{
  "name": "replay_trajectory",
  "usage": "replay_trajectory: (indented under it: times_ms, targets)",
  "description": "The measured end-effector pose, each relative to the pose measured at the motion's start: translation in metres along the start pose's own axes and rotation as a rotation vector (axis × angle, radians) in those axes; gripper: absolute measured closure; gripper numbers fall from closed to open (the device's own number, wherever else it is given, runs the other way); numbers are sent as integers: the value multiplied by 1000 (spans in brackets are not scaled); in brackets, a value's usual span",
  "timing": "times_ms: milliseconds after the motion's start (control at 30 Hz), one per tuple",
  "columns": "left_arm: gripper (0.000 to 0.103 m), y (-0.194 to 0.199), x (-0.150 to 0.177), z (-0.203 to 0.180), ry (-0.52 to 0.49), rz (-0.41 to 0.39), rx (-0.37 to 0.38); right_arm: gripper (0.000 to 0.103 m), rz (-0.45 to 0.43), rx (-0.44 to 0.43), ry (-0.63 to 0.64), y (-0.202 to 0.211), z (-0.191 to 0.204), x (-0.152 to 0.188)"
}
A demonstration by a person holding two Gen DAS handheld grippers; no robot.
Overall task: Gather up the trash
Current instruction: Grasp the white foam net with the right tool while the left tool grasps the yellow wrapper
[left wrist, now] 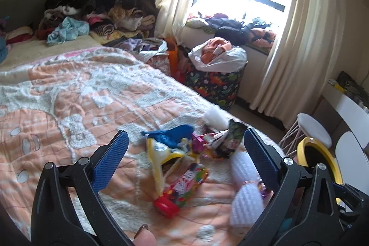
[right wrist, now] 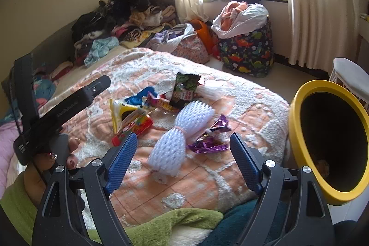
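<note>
- The trash lies in a loose cluster on the peach-and-white quilt (right wrist: 196, 176) near the bed's foot corner, with the yellow-rimmed bin (right wrist: 297, 130) just beside that corner, its dark mouth tipped toward the bed.
- Nearest the right gripper (right wrist: 182, 163) is a white foam fruit net (right wrist: 180, 135), pinched at its waist by a band; the purple foil wrapper (right wrist: 207, 142) lies just beside it.
- Farther back sit a candy tube with a red cap (left wrist: 182, 188), a yellow-edged packet (left wrist: 161, 153), a blue scrap (left wrist: 170, 135) and a dark green snack bag (right wrist: 184, 87).
- Both claws are released: the right gripper's jaws stand wide with nothing between them, and the left gripper (left wrist: 184, 165) is likewise spread and empty above the wrappers.
- The foam net looks very light and springy; it would likely squash, so the banded waist seems the surest hold.
- Foil and film wrappers are probably thin, slick and crinkly; pinching a raised, crumpled fold should beat scraping a flat edge off the soft quilt.
- The candy tube seems stiffer and may roll; across its middle is best.
</note>
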State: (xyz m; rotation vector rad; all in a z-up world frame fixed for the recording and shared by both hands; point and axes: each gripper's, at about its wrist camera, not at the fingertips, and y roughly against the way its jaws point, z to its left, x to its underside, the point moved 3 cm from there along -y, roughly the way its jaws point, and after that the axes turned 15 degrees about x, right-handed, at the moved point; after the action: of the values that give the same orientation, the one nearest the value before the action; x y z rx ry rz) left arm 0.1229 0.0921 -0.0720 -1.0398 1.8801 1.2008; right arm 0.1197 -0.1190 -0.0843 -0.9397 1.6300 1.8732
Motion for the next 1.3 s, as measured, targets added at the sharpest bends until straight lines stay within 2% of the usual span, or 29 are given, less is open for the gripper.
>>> replay_trajectory:
  times_ms: [567,800,933,1033,1300]
  targets:
    - [11,-15,20,54,170,64,-4,24,151,-3,61,-48,38,13]
    - [12,-26,28,60,197,98,15,42,241,-21,85,-75,53,21]
    - [20,-34,31,58,207,118,41,66,286,-25,83,-89,55,26]
    - [28,-40,33,58,220,132,56,73,271,-41,85,-86,56,27]
    - [48,-47,41,63,274,159,95,76,209,-103,99,-67,55,31]
